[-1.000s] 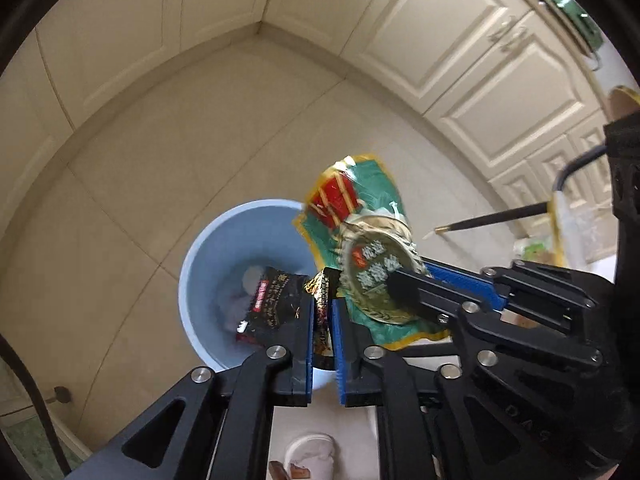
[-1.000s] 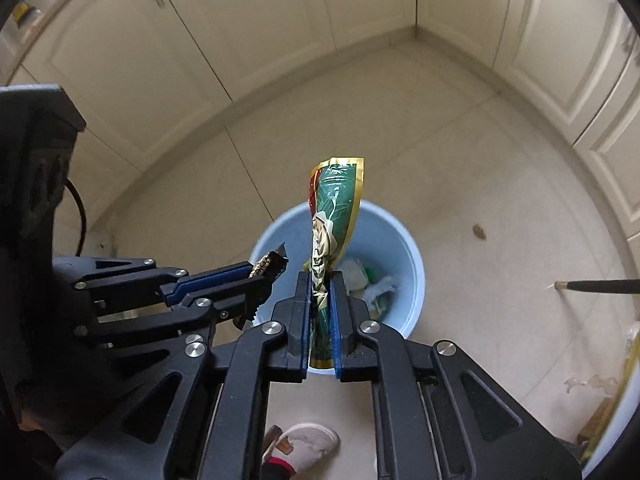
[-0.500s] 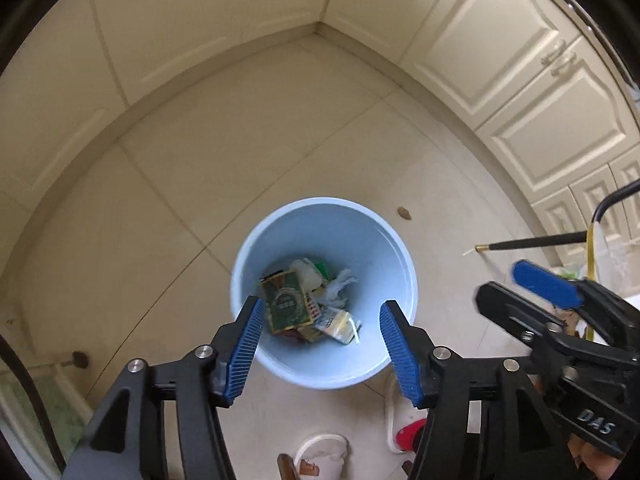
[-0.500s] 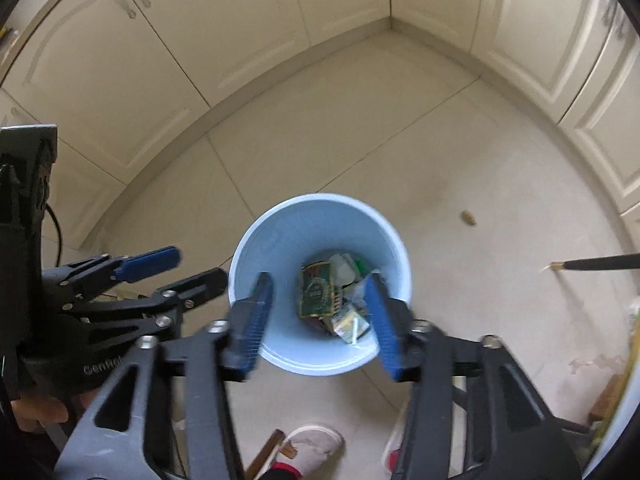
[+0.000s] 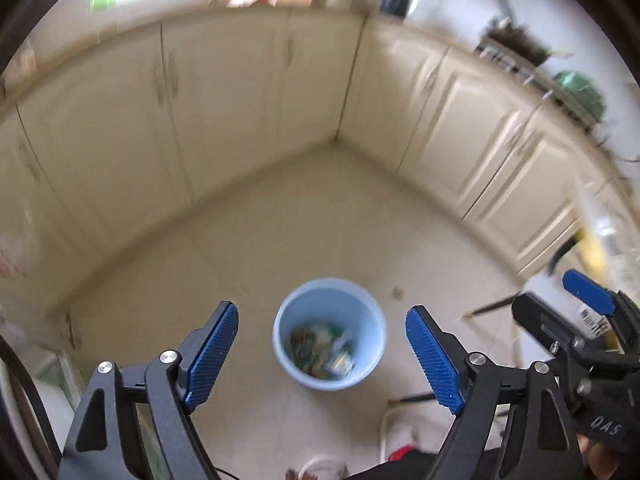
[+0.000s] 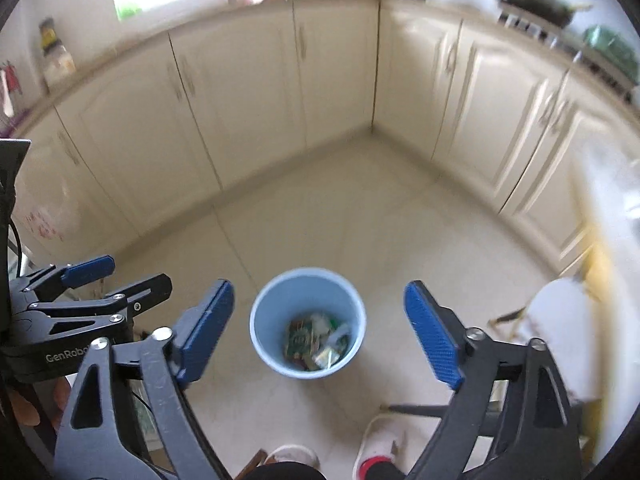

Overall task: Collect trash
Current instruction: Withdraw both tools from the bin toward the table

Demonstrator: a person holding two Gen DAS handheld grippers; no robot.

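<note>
With wrappers (image 6: 314, 340) seen inside the blue bin (image 6: 267, 308), the left gripper (image 5: 322, 354) and right gripper (image 6: 320, 326) are held wide apart and empty above it, so the drop step is judged finished and more trash must be located next.

Only 2 pieces of lettering can be read. In the left wrist view, white letters "DAS" stand on the black body of the right gripper (image 5: 560, 300), at about 4 o'clock near the frame edge. In the right wrist view, white lettering "GenRobo", cut off by a finger in front, stands on the black body of the left gripper (image 6: 120, 274), at about 8 o'clock. Print on the wrappers (image 6: 316, 340) inside the blue bin (image 6: 272, 300) is too blurred to read.
</note>
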